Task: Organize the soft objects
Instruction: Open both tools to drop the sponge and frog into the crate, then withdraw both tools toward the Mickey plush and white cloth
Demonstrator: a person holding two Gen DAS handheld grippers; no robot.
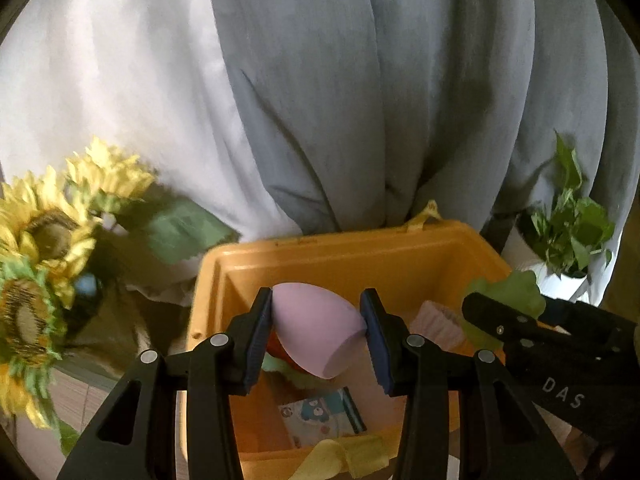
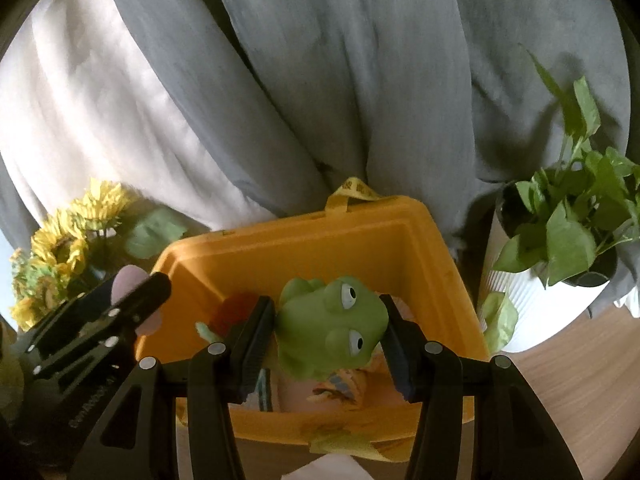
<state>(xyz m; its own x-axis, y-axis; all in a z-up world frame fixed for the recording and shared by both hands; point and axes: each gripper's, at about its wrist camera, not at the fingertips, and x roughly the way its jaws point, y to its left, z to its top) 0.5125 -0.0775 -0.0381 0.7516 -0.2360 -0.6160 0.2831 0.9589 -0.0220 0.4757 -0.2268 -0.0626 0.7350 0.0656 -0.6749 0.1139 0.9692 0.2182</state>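
Orange plastic makes the big bin [image 1: 352, 248], and both my grippers hang over its open top. It looks stiff, so I think it will stay put while I drop soft things in. Behind it hang grey curtains [image 1: 360, 80], with sunflowers [image 1: 44, 232] to one side and a plant [image 2: 568, 232] in a white pot to the other.

Next in size is the green frog [image 2: 332, 328]. My right gripper [image 2: 328, 336] is clamped on it, one pad on each side of its body, just above the bin. I think the frog is squishy and light. It may be a bit slippery, so a hold across its fat middle seems best, not on the bumpy eyes.

Smaller is the pink sponge [image 1: 316, 332], shaped like an egg. My left gripper [image 1: 316, 334] squeezes it between its pads, over the bin too. I think it weighs almost nothing and will bounce back if pressed. The wide part is the safest spot to pinch, because the pointed end could pop out.

Down in the bin I see a small pack [image 1: 324, 412] with a blue bear on it, and a few more soft things that are partly hidden.
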